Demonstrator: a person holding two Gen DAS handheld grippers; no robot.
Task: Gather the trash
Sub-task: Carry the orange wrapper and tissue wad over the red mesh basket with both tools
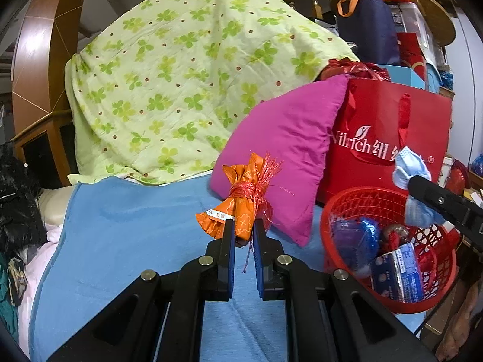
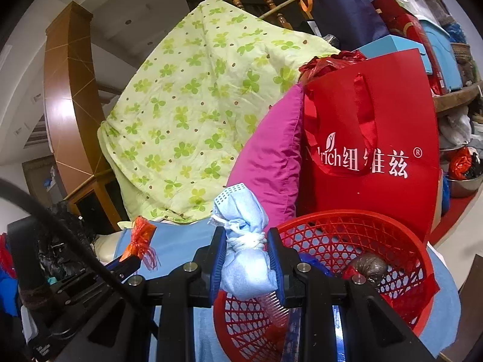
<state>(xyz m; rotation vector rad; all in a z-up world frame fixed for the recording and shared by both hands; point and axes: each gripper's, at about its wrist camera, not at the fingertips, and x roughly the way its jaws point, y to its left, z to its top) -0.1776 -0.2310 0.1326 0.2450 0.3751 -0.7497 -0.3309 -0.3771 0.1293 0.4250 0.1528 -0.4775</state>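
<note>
Big stuff first: green clover quilt [image 1: 187,69] heaped at the back over a blue blanket [image 1: 126,235] that covers the bed, magenta pillow [image 1: 289,150] leaning on a red gift bag [image 1: 392,132], all behind the work area. Red mesh basket [image 1: 389,271] sits on the blanket at the right edge of the bed, touching or nearly touching the gift bag; it already holds a blue foil wad, a printed carton and some dark round bits. Left gripper [image 1: 244,232] is clamped on an orange wrapper bundle [image 1: 238,205] tied with red ribbon, held above the blanket and left of the basket, not over it. Right gripper [image 2: 246,259] is clamped on a light blue cloth bundle [image 2: 244,235] knotted with white string, hanging over the near rim of the basket. Risks, my read: orange bundle is pinched only at its lower end, with the ribbon strands trailing between the jaws, so it could pivot or slip and land on the blanket. Letting go early on the left misses the basket completely. Basket looks light and sits near the bed edge, so a bump from either gripper could tip it or shove it off. Both grippers heading for one opening could collide.
</note>
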